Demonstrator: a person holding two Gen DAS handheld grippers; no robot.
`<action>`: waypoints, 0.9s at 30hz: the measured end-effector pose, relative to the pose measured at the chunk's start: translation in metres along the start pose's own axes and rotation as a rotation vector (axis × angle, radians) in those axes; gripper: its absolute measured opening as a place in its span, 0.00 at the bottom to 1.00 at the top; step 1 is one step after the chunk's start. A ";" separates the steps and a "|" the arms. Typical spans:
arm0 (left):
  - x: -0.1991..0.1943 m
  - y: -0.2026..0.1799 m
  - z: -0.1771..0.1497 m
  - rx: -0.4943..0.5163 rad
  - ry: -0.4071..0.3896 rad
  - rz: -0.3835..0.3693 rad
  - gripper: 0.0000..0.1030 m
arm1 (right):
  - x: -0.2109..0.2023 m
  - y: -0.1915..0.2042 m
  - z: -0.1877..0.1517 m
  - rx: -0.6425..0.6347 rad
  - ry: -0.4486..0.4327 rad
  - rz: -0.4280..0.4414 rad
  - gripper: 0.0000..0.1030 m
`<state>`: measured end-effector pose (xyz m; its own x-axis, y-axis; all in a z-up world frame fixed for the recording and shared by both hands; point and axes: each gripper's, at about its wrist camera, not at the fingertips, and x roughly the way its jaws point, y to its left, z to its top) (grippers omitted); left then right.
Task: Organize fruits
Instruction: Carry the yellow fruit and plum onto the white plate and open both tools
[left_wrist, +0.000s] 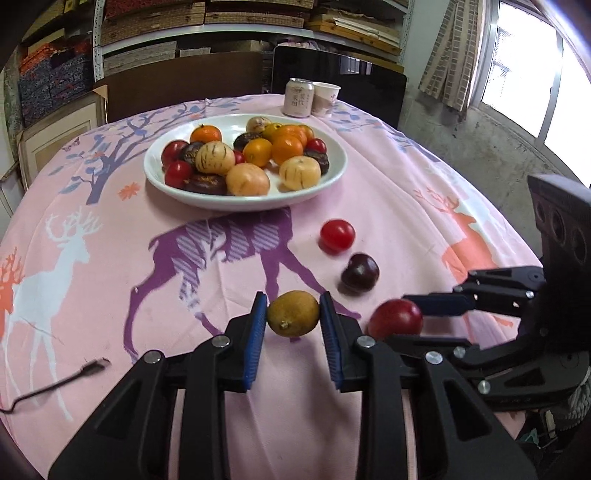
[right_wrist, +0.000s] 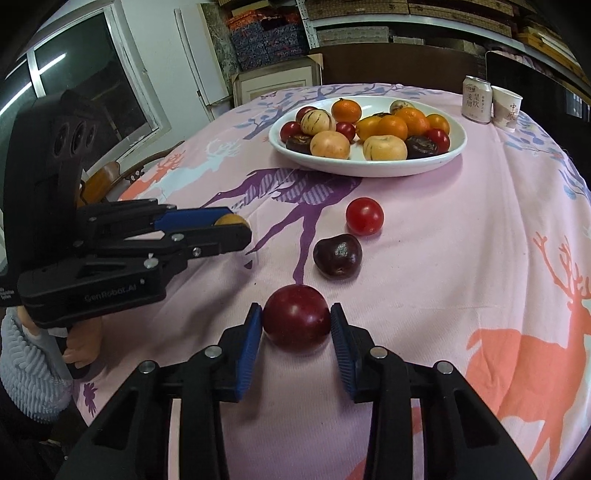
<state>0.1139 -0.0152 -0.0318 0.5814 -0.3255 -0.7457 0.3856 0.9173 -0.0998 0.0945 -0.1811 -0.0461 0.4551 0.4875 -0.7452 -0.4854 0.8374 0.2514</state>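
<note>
My left gripper (left_wrist: 293, 301) is shut on a small olive-yellow fruit (left_wrist: 293, 314), its blue pads pressing both sides just above the pink cloth. In the right wrist view that gripper (right_wrist: 238, 224) reaches in from the left with the fruit (right_wrist: 231, 220) peeking out at its tip. My right gripper (right_wrist: 295, 310) holds a dark red plum (right_wrist: 296, 321) that rests on the cloth, both pads against it. A red tomato (right_wrist: 364, 216) and a dark purple plum (right_wrist: 337, 256) lie loose between the grippers and the white plate (right_wrist: 369, 170), which is piled with several fruits.
A drink can (left_wrist: 298, 98) and a paper cup (left_wrist: 325, 99) stand behind the plate at the table's far edge. A black cable (left_wrist: 55, 384) lies near the left edge. A hand in a grey sleeve (right_wrist: 33, 373) carries the left gripper. Shelves and a dark chair back stand beyond the table.
</note>
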 end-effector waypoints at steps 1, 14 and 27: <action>0.000 0.001 0.007 0.007 -0.006 0.011 0.27 | -0.001 0.000 0.000 0.002 -0.002 0.002 0.37; 0.046 0.037 0.141 -0.061 -0.092 0.147 0.28 | -0.002 -0.059 0.131 0.087 -0.189 -0.104 0.37; 0.066 0.044 0.148 -0.099 -0.121 0.216 0.55 | -0.006 -0.068 0.112 0.059 -0.287 -0.130 0.67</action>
<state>0.2754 -0.0302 0.0125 0.7266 -0.1396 -0.6728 0.1747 0.9845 -0.0156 0.2086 -0.2137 0.0108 0.7063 0.4181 -0.5712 -0.3690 0.9061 0.2070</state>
